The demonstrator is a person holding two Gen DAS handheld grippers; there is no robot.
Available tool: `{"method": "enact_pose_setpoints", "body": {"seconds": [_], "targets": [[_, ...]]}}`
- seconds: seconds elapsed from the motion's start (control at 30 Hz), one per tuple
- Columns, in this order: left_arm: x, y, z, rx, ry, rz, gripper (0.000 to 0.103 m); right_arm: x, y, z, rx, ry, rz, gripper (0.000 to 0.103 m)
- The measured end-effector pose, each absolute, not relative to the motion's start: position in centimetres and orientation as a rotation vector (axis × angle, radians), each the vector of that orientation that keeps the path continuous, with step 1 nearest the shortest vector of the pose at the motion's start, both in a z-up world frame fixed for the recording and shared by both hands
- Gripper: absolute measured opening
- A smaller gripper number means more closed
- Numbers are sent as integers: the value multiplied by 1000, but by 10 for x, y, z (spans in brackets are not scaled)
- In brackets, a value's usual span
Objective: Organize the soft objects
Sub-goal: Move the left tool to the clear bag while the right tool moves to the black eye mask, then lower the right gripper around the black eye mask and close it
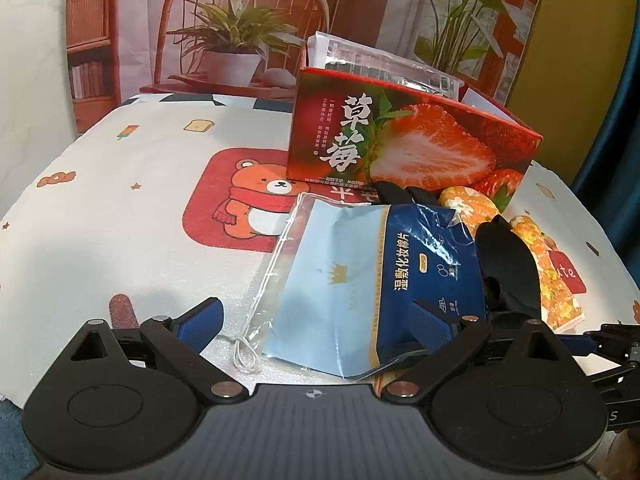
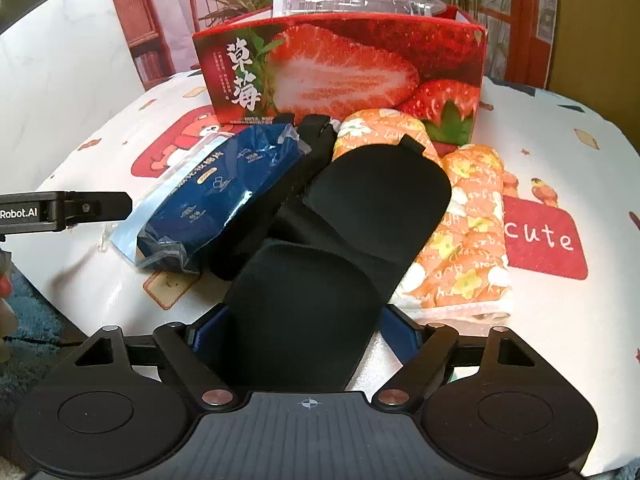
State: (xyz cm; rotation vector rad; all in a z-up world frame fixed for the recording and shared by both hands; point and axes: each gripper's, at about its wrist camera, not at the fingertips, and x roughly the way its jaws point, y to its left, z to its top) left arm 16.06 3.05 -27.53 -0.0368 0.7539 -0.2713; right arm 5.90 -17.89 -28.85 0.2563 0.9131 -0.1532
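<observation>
A blue cotton-pad pouch (image 1: 368, 272) lies on the table in front of the red strawberry box (image 1: 400, 140). My left gripper (image 1: 320, 320) is open, its jaws wide on either side of the pouch's near end. A black eye mask (image 2: 340, 240) lies beside the pouch (image 2: 224, 188), partly over orange floral mitts (image 2: 468, 232). My right gripper (image 2: 308, 328) is open, its blue pads on either side of the mask's near lobe. The box (image 2: 340, 68) holds clear plastic packets (image 2: 352, 2). The mask (image 1: 508, 268) and mitts (image 1: 556, 280) also show in the left wrist view.
The table carries a white cloth with a bear print (image 1: 248, 208) and a red "cute" patch (image 2: 540, 236). The left gripper's body (image 2: 64, 210) juts in at the left. The table's near edge drops to blue carpet (image 2: 28, 320). A printed backdrop stands behind the table.
</observation>
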Motion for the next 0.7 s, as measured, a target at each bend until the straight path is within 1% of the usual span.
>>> {"method": "enact_pose_setpoints", "body": {"seconds": [0.13,0.2,0.43,0.5,0.6,0.7], "targets": [[161,32,-275,-44,750,-273,99,62,-177,-290,247,920,-142,69],[161,34,-275,-61,742,-278,92,63,-177,-289,249,919,-136,63],[160,33,-274,-73,727,-320,70,63,-179,-287,265,903,-136,55],[161,31,-276,-79,736,-335,63,63,-180,-286,271,893,-138,52],[164,31,-281,-84,755,-334,59,63,-183,-285,283,875,-144,50],[166,33,-284,-97,767,-327,59,64,-187,-283,297,861,-157,50]]}}
